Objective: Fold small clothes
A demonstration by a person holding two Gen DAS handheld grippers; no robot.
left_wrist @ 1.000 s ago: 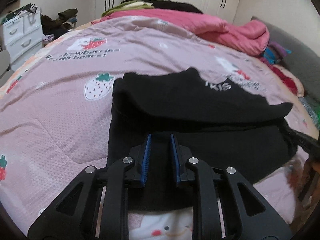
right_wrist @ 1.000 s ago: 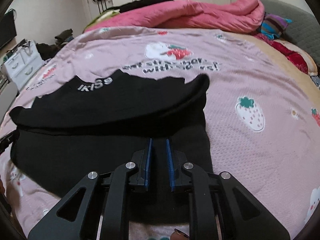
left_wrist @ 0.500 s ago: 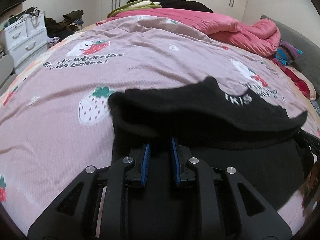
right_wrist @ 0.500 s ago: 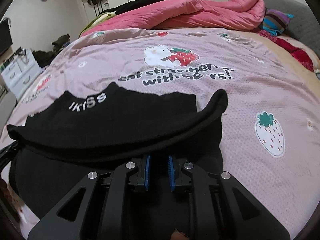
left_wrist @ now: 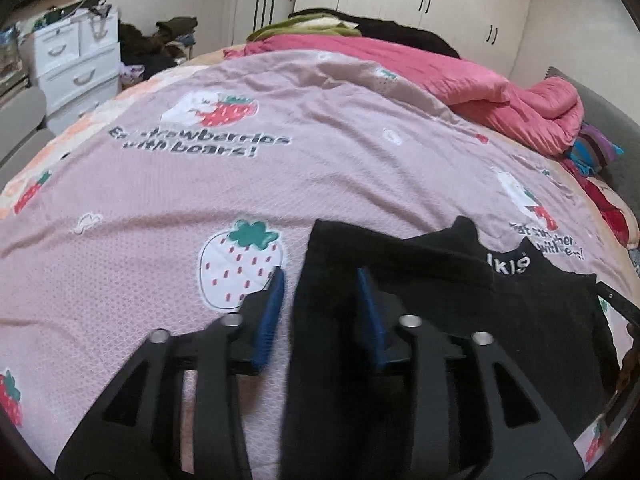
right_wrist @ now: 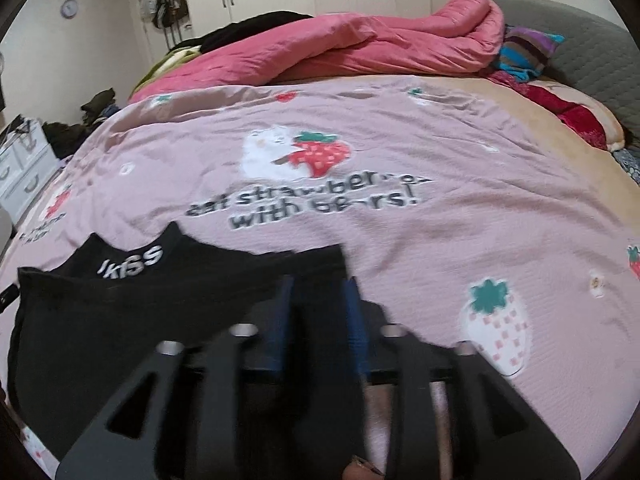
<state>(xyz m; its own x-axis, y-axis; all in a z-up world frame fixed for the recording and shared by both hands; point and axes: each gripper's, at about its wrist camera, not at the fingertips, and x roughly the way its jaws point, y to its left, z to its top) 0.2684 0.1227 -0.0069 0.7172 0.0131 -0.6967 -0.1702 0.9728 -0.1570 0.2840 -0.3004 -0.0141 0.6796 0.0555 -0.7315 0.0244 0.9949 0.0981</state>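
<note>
Both tools (left_wrist: 320, 304) (right_wrist: 318, 312) open, wall clock (right_wrist: 69, 8) right-view only

Both hand-held grippers, left (left_wrist: 320, 296) and right (right_wrist: 318, 304), opened wider vs. before; black garment (left_wrist: 460, 320) now lies folded flat.

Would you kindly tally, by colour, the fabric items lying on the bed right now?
Black: 1, the garment printed "IKISS"
Pink: 2, the strawberry bedspread and the bunched quilt
Striped: 1, the cushion
Total: 4
</note>
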